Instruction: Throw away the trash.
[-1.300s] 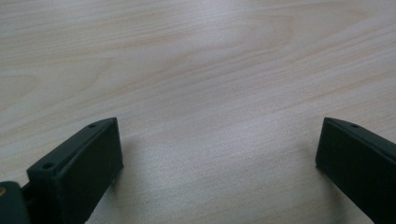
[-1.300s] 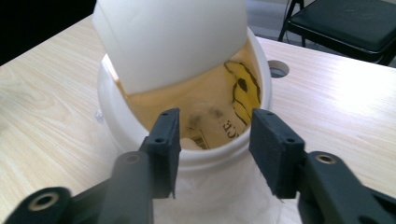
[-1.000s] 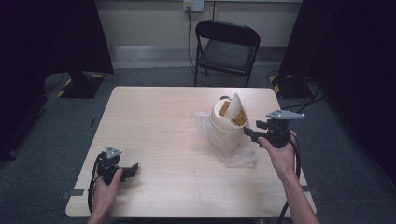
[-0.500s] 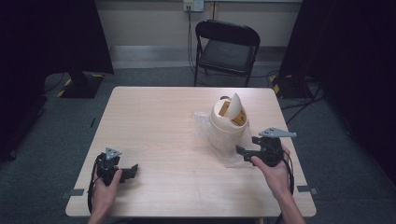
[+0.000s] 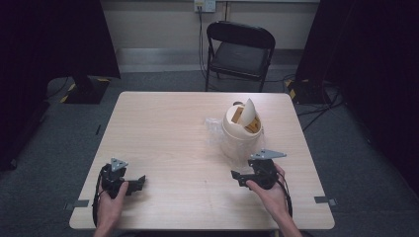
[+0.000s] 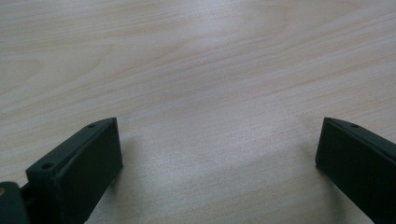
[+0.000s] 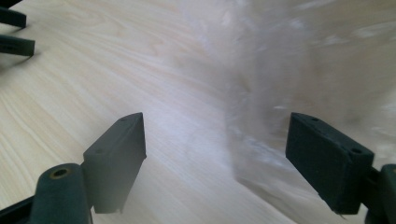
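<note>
Now, scene: a person is sitting at a wooden bench (image 5: pixel 163 128) with tongs in each hand.
Bin: a small cream bin (image 5: pixel 240 129) with a swing lid is standing upright on the right half of the bench, inside a clear plastic bag (image 5: pixel 216 129) that is lying crumpled around its base.
Right tongs (image 5: pixel 240 177): they are sitting low, just in front of the bin, apart from it; the jaws have just been opening and are standing spread with nothing pinched. In the right gripper view the bag's filmy plastic (image 7: pixel 280 84) is lying ahead, between and beyond the jaws.
Why so: probably they are spreading to catch the bag's loose edge near the bench surface.
Left tongs (image 5: pixel 139 183): they are resting at the near left, well apart from the bin, jaws spread over bare wood (image 6: pixel 210 93), likely waiting in reserve.
Judgement: the bag is not yet being gripped.
</note>
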Tool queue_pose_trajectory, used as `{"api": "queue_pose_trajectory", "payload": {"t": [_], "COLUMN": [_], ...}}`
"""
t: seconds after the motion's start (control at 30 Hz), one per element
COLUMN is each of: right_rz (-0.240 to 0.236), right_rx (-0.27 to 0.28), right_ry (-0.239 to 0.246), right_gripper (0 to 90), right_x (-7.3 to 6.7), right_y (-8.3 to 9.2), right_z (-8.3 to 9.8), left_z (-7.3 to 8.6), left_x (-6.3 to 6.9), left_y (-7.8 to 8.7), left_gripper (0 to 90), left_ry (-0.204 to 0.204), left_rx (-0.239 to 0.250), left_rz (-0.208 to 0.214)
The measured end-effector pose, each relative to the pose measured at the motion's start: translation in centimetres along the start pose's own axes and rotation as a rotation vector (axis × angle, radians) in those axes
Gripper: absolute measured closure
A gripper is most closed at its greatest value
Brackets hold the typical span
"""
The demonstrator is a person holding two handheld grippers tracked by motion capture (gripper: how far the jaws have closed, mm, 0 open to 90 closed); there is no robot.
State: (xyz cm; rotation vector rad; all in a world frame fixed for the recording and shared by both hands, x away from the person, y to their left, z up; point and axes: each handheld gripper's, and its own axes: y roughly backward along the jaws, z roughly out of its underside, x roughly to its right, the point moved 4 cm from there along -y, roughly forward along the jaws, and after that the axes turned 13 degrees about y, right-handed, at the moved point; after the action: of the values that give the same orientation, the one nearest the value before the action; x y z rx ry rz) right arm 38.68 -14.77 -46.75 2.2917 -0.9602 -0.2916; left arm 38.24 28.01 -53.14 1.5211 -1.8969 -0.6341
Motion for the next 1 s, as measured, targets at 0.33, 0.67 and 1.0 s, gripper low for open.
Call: {"api": "queue_pose_trajectory", "payload": {"t": [0.33,0.67,1.0], "right_rz": [-0.035,-0.034,0.009], "right_rx": [-0.051,-0.101,-0.117], "right_ry": [0.033,0.053,0.104], "right_gripper": [19.7,19.7,18.1], "right_x": [-2.5,-3.4,-3.9], "right_y": [-3.3,-5.9,-7.1], "right_z": [0.0,0.5,1.2], "left_z": [0.2,0.3,0.3], "left_x": [0.1,0.2,0.2], "left_y": [0.1,0.2,0.2], "left_gripper": [0.0,0.0,0.0], "left_ry": [0.002,0.003,0.002], "left_rx": [0.0,0.002,0.002], "left_rz": [0.003,0.004,0.003]}}
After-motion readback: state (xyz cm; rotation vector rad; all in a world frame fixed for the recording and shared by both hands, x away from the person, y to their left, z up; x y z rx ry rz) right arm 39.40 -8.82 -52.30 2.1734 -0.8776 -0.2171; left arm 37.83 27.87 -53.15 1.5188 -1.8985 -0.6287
